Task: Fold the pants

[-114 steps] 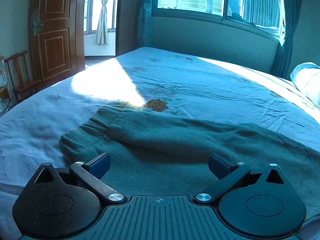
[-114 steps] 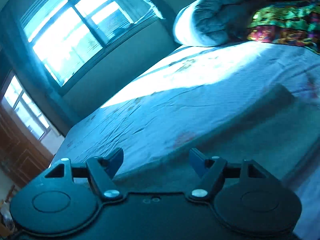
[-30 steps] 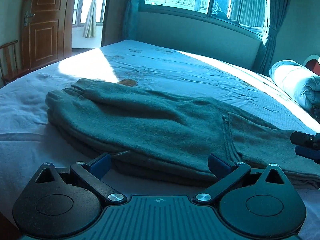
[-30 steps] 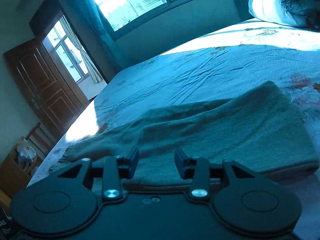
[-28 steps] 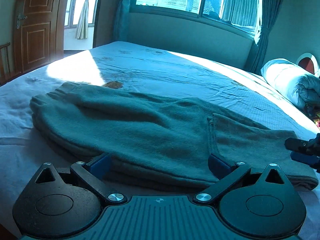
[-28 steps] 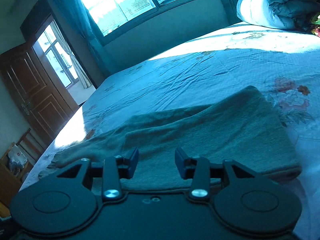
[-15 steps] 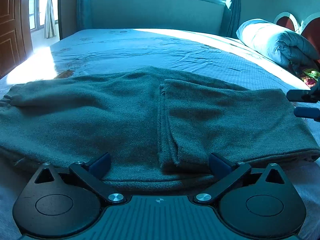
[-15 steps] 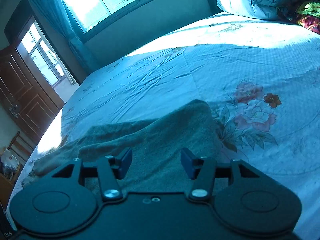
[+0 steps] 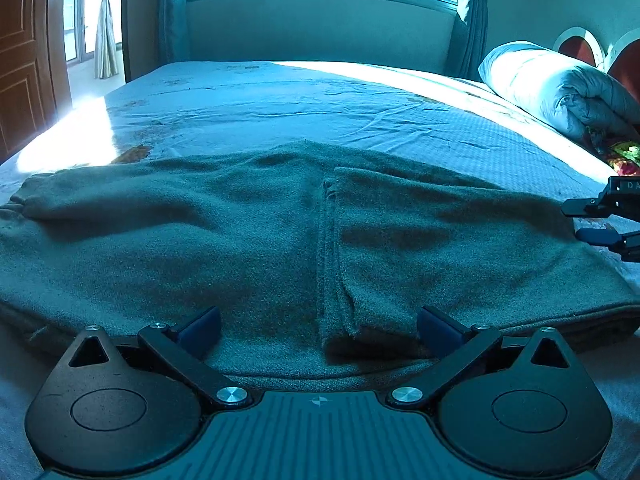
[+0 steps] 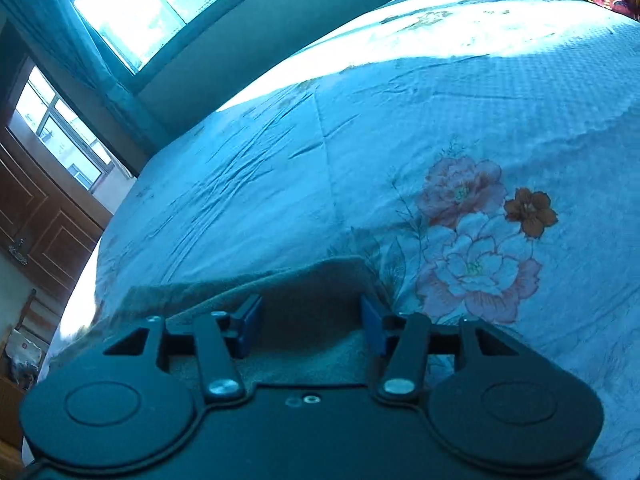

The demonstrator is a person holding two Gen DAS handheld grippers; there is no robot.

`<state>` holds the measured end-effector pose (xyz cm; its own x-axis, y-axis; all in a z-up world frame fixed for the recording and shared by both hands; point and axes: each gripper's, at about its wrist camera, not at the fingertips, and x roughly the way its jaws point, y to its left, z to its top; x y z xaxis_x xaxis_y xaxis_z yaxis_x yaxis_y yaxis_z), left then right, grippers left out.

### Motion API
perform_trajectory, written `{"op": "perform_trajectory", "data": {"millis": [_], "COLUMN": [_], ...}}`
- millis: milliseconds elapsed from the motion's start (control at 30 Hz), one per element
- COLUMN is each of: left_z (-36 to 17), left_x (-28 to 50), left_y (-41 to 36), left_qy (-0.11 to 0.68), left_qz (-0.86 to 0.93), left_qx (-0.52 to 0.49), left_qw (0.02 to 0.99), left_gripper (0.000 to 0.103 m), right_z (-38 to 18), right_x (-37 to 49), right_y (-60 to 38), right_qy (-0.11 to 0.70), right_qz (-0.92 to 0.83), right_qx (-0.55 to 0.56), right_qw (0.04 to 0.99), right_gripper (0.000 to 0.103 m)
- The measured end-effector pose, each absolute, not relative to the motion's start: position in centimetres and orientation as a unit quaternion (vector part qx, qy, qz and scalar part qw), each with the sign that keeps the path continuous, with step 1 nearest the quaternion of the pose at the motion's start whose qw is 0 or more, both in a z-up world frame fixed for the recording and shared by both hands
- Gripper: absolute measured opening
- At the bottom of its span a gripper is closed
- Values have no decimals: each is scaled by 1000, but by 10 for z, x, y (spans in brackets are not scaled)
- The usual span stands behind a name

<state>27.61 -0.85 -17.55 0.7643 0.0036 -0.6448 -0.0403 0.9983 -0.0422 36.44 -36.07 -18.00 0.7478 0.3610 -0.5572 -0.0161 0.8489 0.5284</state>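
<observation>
Sunlit bed (image 9: 360,120) carries green pants (image 9: 240,240), lengthwise-folded. Left gripper (image 9: 318,330) and right gripper (image 10: 312,326) hover, jaws apart, empty. Best pinch both waistband corners evenly before folding across.

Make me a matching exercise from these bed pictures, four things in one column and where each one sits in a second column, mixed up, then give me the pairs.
Things:
1. pants
2. rolled quilt
3. wooden door
4. right gripper

Places, as the left wrist view shows them:
A. standing at the far left of the room
B. at the right end of the folded cloth, jaws apart
C. spread across the near part of the bed sheet, one end folded over
D. lying at the far right of the bed, by the headboard

Pairs: 1-C, 2-D, 3-A, 4-B
</observation>
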Motion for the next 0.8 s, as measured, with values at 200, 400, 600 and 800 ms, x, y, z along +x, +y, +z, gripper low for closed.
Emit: {"op": "perform_trajectory", "data": {"millis": [200,400,600,800], "left_z": [-156,-154,-179,-197], "left_x": [245,225,238,263], "left_y": [47,124,206,227], "left_qy": [306,322,336,343], "left_qz": [56,118,123,100], "left_qx": [-50,-78,-195,-175], "left_qw": [949,936,913,918], "left_gripper": [103,103,103,103], "right_z": [-156,-155,-153,-158], "right_x": [294,271,261,263], "right_y": [-348,-306,-250,-208], "right_qy": [276,284,297,282], "right_qz": [142,167,174,31], "right_qx": [229,214,174,104], "right_qw": [923,920,922,953], "right_gripper": [57,61,60,62]}}
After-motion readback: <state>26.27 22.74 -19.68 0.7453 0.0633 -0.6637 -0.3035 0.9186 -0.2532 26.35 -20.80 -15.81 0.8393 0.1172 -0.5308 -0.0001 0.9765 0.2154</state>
